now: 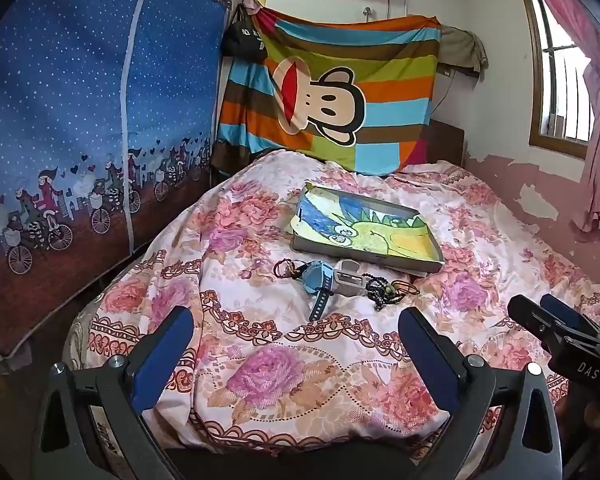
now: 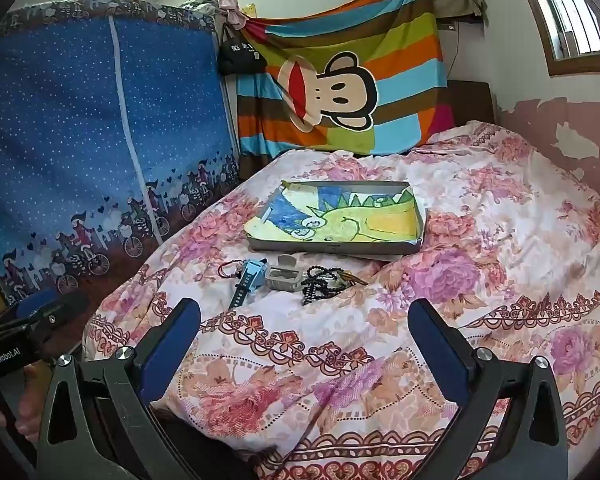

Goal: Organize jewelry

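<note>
A small heap of jewelry lies on the floral bedspread: a blue watch (image 1: 320, 280) (image 2: 249, 276), a grey clip (image 1: 350, 278) (image 2: 284, 276), a black bead string (image 1: 380, 290) (image 2: 320, 280) and a dark red cord bracelet (image 1: 286, 268) (image 2: 230, 269). Just behind the heap sits a shallow cardboard box (image 1: 320, 247) (image 2: 420, 216) lined with a crayon dinosaur drawing. My left gripper (image 1: 296, 320) is open, short of the heap, with nothing between its fingers. My right gripper (image 2: 304, 312) is open too, a little nearer than the beads, and shows at the right edge of the left wrist view (image 1: 556, 324).
A blue dotted fabric wardrobe (image 1: 92, 128) stands along the bed's left side. A striped monkey-print cloth (image 1: 332, 92) hangs at the bed's head. A peeling wall and window with pink curtain (image 1: 596, 92) close the right. A hand (image 2: 24, 408) holds the left gripper's handle.
</note>
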`<state>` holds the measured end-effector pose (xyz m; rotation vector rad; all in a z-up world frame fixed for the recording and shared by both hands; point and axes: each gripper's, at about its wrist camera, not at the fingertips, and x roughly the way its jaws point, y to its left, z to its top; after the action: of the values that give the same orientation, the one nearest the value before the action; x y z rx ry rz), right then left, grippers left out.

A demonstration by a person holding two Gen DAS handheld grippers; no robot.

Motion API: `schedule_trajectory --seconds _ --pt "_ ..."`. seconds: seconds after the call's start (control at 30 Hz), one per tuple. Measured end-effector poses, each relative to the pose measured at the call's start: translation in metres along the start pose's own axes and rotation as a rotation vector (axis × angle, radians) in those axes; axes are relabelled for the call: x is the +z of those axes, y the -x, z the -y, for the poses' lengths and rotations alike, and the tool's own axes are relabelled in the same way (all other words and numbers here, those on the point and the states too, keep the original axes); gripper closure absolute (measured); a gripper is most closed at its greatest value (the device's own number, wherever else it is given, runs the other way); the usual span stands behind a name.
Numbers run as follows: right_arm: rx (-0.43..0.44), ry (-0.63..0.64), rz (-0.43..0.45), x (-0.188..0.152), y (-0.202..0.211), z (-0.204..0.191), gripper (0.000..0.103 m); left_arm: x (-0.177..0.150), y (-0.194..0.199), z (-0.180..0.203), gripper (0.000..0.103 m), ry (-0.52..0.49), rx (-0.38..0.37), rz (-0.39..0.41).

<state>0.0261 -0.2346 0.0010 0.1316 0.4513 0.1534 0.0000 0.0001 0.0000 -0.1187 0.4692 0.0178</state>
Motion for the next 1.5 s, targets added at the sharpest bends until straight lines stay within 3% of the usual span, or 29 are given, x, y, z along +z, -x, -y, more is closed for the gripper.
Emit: schedule_trajectory --seconds 1.5 --pt "0.001 -0.004 -0.007 -0.0016 -0.0014 0.0004 0.001 0.0001 0.0001 0.0001 0.0 -0.006 0.004 0.003"
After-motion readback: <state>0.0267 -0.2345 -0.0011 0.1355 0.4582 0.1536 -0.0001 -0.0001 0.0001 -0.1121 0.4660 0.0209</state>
